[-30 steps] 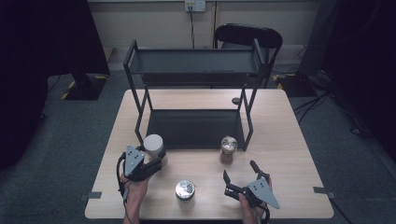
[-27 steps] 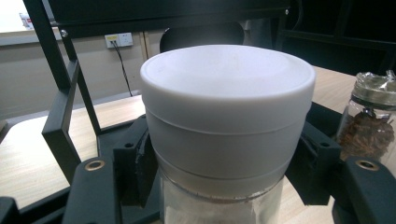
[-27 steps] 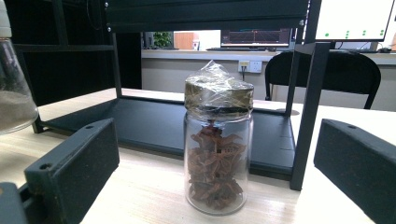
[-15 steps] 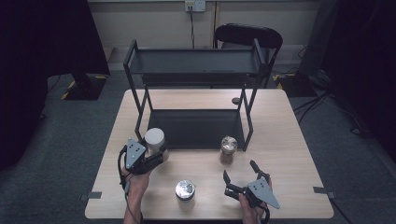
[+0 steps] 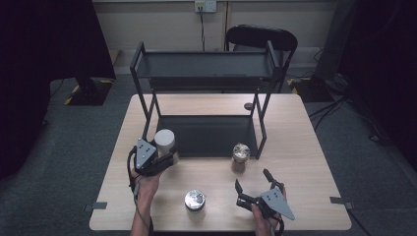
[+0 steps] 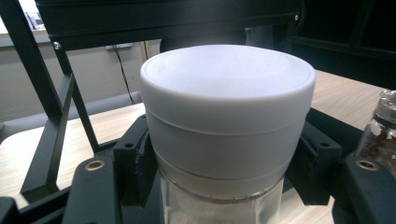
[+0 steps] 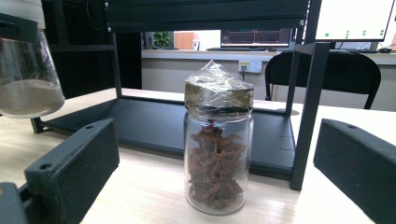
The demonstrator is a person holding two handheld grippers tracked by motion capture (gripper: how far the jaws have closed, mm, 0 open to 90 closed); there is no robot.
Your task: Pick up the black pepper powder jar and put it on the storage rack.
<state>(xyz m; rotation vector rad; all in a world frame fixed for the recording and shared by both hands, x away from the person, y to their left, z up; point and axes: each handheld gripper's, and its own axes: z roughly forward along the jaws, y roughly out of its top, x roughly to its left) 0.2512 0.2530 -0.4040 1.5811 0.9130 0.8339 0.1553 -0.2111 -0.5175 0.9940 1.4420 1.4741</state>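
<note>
A glass jar with a white lid [image 5: 164,140] [image 6: 227,116] hangs above the table at the rack's front left corner, and my left gripper [image 5: 167,156] [image 6: 226,161] is shut on its glass body just under the lid. Pale powder fills this held jar [image 7: 25,79]. A jar of star anise [image 5: 240,156] [image 7: 218,149], its lid wrapped in film, stands on the table before the rack's right front leg. My right gripper [image 5: 252,179] [image 7: 217,140] faces it from a short way back, open, with nothing between its fingers.
A black two-tier rack [image 5: 206,135] occupies the middle of the wooden table [image 5: 295,137]. A jar with a silver lid [image 5: 194,200] stands near the front edge between my hands. A small dark disc [image 5: 248,105] lies behind the rack, and a chair [image 5: 260,37] stands beyond.
My left gripper has carried the white-lidded jar away from the front edge toward the rack's lower tray, slightly to the right. The right gripper has stayed where it was.
</note>
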